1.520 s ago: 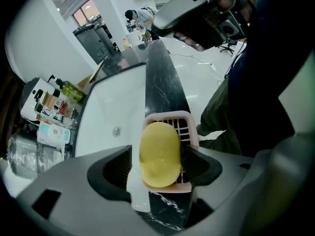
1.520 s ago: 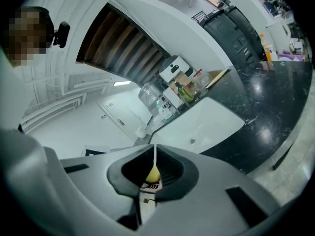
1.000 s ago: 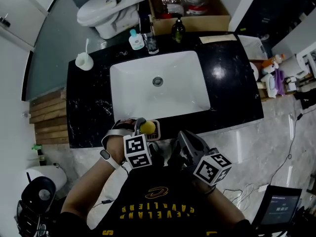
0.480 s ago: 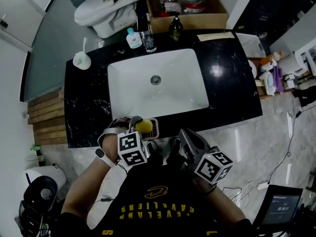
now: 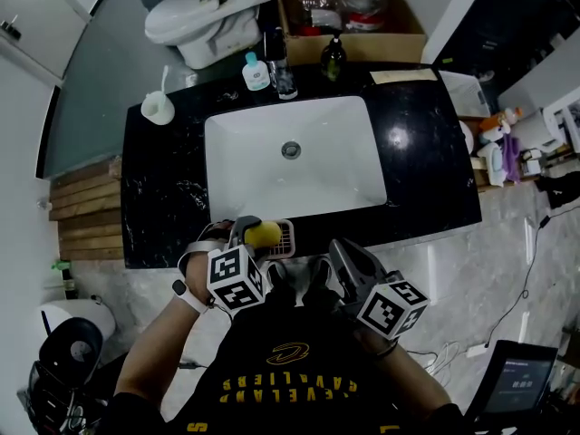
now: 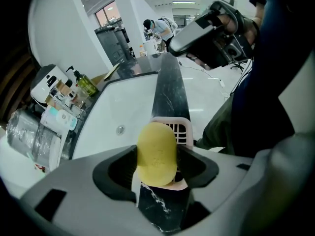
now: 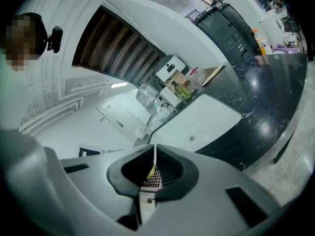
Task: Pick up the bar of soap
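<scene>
A yellow bar of soap [image 6: 156, 153] stands on end between the jaws of my left gripper [image 6: 156, 168], which is shut on it. Right under it sits a pink slotted soap dish [image 6: 183, 129] on the black counter's front edge; I cannot tell whether the soap still touches the dish. From the head view the soap [image 5: 265, 234] shows at the tip of the left gripper [image 5: 256, 236], beside the dish [image 5: 285, 239]. My right gripper [image 5: 339, 254] hangs in front of the counter, to the soap's right, jaws together and empty [image 7: 154, 167].
A white sink basin [image 5: 290, 157] is set into the black marble counter [image 5: 426, 143]. Along its back edge stand a white cup with a brush [image 5: 157, 109], small bottles [image 5: 256, 72] and a dark pump bottle [image 5: 332, 57]. A toilet [image 5: 195, 16] and a cardboard box [image 5: 353, 12] lie beyond.
The left gripper has rolled a little, and its marker cube has shifted left and down. The soap stays between its jaws. The right gripper has kept still.
</scene>
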